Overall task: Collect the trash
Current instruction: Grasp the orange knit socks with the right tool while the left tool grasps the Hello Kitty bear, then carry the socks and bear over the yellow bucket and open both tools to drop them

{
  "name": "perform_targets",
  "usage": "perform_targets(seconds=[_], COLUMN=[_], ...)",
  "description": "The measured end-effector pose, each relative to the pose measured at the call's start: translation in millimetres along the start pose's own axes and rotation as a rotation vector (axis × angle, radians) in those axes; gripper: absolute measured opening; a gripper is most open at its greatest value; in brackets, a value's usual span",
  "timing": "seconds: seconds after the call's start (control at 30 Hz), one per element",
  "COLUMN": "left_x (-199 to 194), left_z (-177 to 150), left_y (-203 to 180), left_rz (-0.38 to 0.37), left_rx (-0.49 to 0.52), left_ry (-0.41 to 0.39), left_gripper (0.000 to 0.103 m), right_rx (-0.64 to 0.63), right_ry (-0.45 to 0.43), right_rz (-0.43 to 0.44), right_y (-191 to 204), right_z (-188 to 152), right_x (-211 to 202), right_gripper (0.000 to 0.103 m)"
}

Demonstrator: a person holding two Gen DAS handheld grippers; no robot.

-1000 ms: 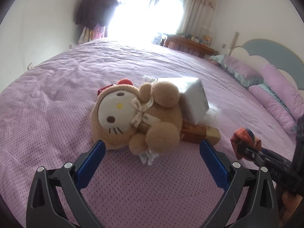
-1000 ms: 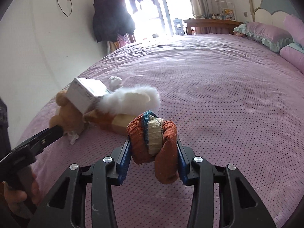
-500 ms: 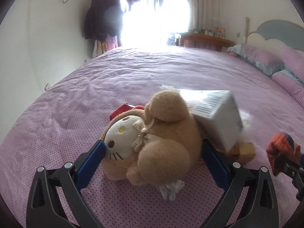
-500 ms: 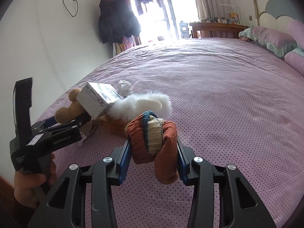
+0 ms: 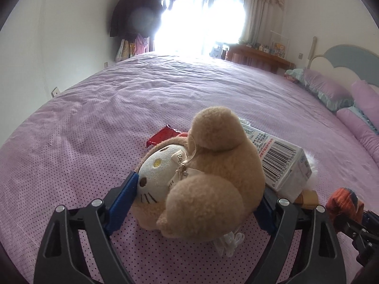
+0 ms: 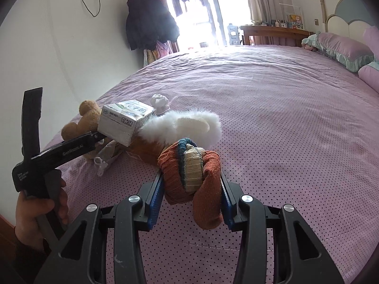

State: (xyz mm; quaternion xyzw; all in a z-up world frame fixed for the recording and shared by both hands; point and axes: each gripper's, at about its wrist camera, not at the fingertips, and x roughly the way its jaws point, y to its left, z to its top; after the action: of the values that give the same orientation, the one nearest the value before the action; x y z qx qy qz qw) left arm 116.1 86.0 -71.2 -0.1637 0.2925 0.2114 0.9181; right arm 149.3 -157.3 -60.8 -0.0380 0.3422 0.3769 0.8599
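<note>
So the whole pile sits near the bed's (image 5: 99,108) left edge, close to the wall, and the rest of the purple cover toward the pillows (image 6: 341,47) is wide open, loads of room to move there.

Left gripper (image 5: 196,201) has its fingers either side of the plush (image 5: 213,177) and they're closing; the blue pads look right up against it.

Right gripper (image 6: 191,189) sits over the near edge of the bed, fingers narrowed and clamped on a rolled sock (image 6: 189,168).

Count in the pile: one plush, one carton (image 6: 123,120) leaning on it, one red wrapper (image 5: 163,135) behind it, one white fluffy thing (image 6: 182,125), one brown box (image 5: 308,196) under the carton, two crumpled white bits (image 6: 160,101). One sock, off the bed in the fingers.
</note>
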Motion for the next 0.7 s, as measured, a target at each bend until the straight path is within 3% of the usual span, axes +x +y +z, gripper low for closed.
perform_targets(seconds=[0.43, 0.7], left_x=[-44, -85], left_z=[-22, -29], left_y=[27, 18], left_rz=[-0.148, -0.258], left_rx=[-0.111, -0.099], left_ry=[-0.033, -0.060], left_gripper=[0.085, 0.085], right_rx=[-0.023, -0.036], right_ry=[-0.003, -0.024], right_rz=[-0.002, -0.013], right_y=[12, 20], right_z=[-5, -10], right_x=[-9, -29], right_gripper=[0.041, 0.041])
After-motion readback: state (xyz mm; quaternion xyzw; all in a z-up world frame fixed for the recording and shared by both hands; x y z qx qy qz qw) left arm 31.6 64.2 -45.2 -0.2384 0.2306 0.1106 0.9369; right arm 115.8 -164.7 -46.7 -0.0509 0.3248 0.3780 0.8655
